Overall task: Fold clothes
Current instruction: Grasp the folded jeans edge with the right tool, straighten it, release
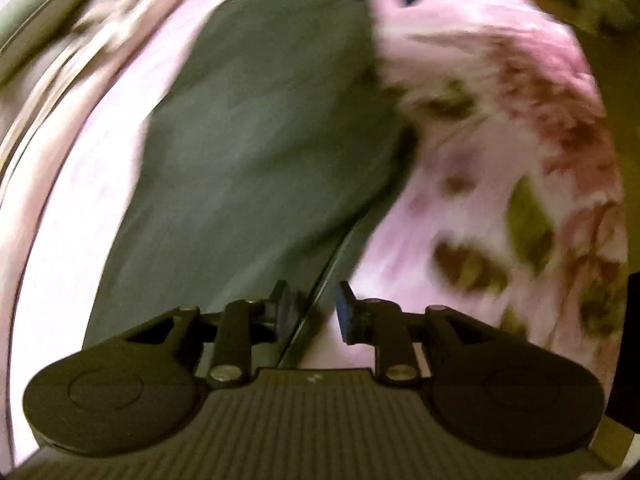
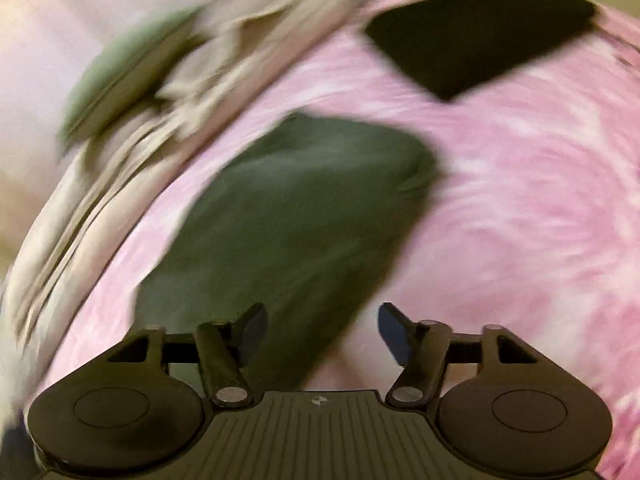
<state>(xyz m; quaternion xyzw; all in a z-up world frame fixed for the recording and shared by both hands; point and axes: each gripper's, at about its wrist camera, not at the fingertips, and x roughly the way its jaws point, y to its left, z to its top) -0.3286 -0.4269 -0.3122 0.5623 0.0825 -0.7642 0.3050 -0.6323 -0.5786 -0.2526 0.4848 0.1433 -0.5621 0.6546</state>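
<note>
A dark grey-green garment (image 1: pixel 256 152) lies on a pink bedspread (image 1: pixel 460 208); it also shows in the right wrist view (image 2: pixel 304 208). Both views are motion-blurred. My left gripper (image 1: pixel 316 312) hangs just above the garment's near edge, jaws a little apart, with a thin dark edge of the cloth running between them; I cannot tell whether they pinch it. My right gripper (image 2: pixel 322 334) is open and empty, just above the garment's near end.
A folded black item (image 2: pixel 476 28) lies on the pink bedspread (image 2: pixel 520 220) at the far right. Crumpled beige clothing (image 2: pixel 168 92) and a green piece (image 2: pixel 120 76) lie along the left. The bedspread has flower and leaf prints (image 1: pixel 528 216).
</note>
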